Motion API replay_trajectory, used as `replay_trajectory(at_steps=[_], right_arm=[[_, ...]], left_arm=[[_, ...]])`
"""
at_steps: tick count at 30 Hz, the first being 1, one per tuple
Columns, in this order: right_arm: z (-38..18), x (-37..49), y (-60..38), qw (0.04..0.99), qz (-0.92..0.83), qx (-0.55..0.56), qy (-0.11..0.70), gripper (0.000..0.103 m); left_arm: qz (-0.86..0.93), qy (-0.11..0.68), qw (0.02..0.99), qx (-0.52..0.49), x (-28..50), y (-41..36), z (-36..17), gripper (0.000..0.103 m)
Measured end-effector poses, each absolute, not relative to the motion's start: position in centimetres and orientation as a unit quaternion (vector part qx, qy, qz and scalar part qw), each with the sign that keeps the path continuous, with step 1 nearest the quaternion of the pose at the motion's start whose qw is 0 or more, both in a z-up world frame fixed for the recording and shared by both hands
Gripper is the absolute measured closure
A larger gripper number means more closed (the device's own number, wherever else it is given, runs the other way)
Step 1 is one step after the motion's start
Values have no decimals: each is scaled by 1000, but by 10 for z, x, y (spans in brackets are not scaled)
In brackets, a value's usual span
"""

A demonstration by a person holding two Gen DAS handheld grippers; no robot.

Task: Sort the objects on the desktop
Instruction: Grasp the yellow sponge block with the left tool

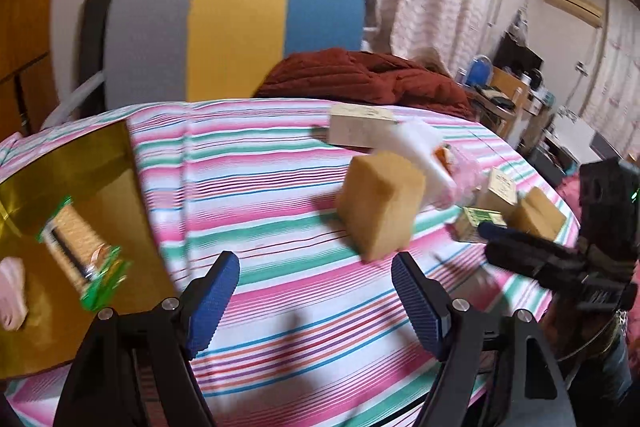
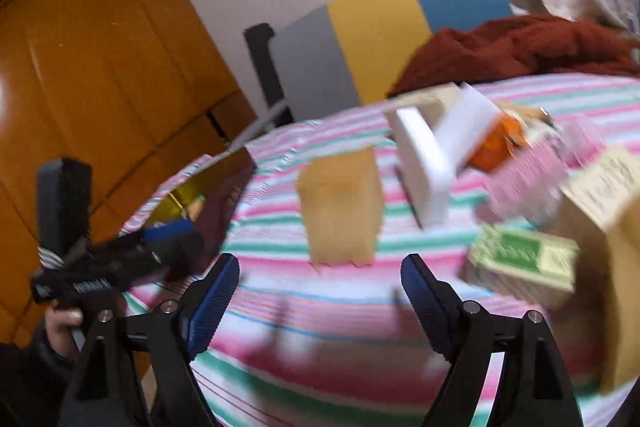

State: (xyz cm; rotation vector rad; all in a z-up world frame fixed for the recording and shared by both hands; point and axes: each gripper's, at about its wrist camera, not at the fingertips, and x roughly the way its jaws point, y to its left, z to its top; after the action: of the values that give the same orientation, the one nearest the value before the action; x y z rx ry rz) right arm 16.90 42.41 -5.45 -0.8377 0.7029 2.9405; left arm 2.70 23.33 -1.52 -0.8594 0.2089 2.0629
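Observation:
A tan cardboard box (image 1: pixel 380 205) (image 2: pixel 340 205) stands upright in the middle of the striped tablecloth (image 1: pixel 272 187). My left gripper (image 1: pixel 316 301) is open and empty just short of it. My right gripper (image 2: pixel 320 301) is also open and empty, facing the same box from the other side. A gold tray (image 1: pixel 52 267) at the left holds a green-wrapped biscuit pack (image 1: pixel 84 259) and a pink item (image 1: pixel 12 291). Behind the box lie a white box (image 2: pixel 424 163), a beige box (image 1: pixel 360 127), a green-labelled box (image 2: pixel 520 263) and an orange item (image 2: pixel 496 143).
A grey, yellow and blue chair back (image 1: pixel 236 35) and a dark red garment (image 1: pixel 372 75) stand behind the table. The other gripper (image 1: pixel 560 259) shows at the right of the left wrist view. A hand (image 2: pixel 60 323) holds the other gripper (image 2: pixel 120 259). Wooden cabinet doors (image 2: pixel 100 67) fill the left.

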Motion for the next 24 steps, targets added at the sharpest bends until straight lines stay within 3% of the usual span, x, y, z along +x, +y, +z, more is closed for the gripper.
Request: replay_trajectory(at_steps=[11, 24], right_arm=[[-90, 162, 438, 27, 930, -279, 239, 16], [-91, 166, 439, -2, 938, -258, 233, 8]], left_arm=[[804, 124, 474, -338, 37, 304, -17, 22], [801, 172, 447, -358, 25, 358, -50, 22]])
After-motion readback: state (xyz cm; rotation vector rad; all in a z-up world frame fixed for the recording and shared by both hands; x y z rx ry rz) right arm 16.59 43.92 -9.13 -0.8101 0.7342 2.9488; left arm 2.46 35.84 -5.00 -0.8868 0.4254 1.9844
